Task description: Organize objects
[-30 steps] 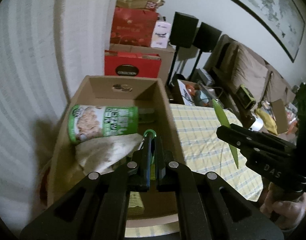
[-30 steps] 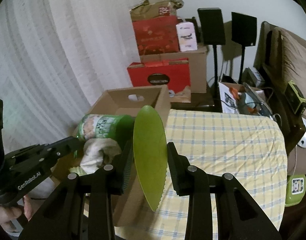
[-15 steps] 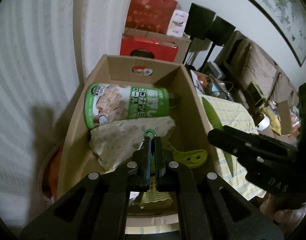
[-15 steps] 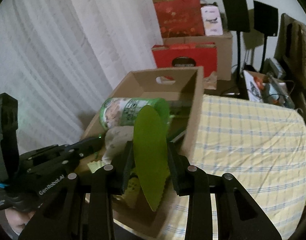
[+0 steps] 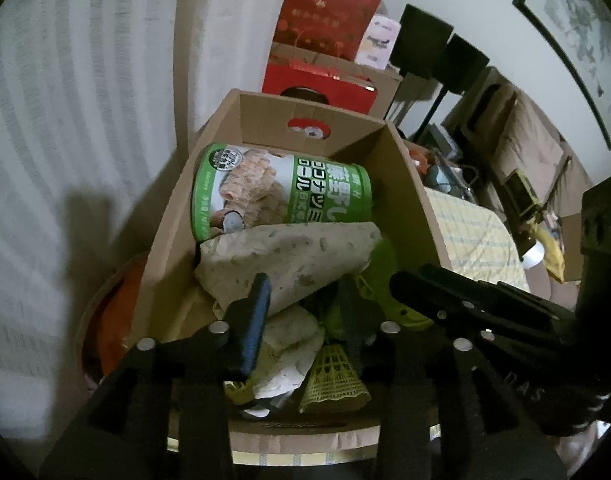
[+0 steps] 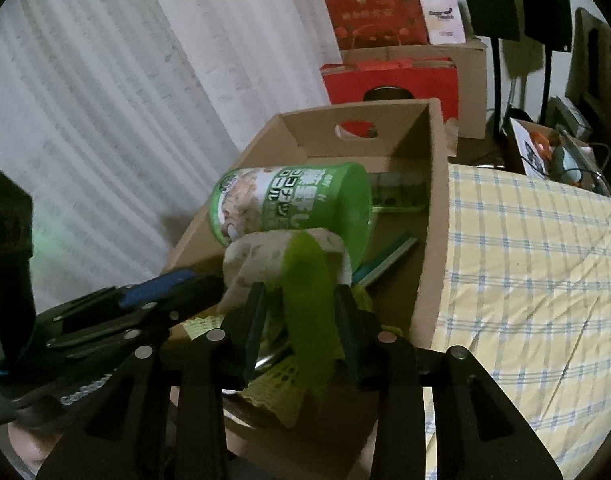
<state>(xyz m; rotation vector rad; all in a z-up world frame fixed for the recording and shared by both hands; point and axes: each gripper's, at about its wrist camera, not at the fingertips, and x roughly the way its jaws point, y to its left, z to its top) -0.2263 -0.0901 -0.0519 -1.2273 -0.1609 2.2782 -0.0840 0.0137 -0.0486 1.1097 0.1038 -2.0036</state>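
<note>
Over the open brown cardboard box (image 6: 433,216), left gripper (image 5: 305,300) jaws opening, nothing between; right gripper (image 6: 299,304) jaws opening around the flat green plastic blade (image 6: 305,292).

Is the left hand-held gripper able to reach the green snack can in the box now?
Probably yes: the left hand-held gripper, jaws opening and empty, hangs over the open cardboard box; only the speckled cloth covers the green snack can's near edge.

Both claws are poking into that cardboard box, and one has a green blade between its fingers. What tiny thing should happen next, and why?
Probably the right claw should finish opening and drop the green plastic knife. Its blade already hangs inside the cardboard box, just above the clutter beside the green snack can, and the jaws are already parting.
</note>
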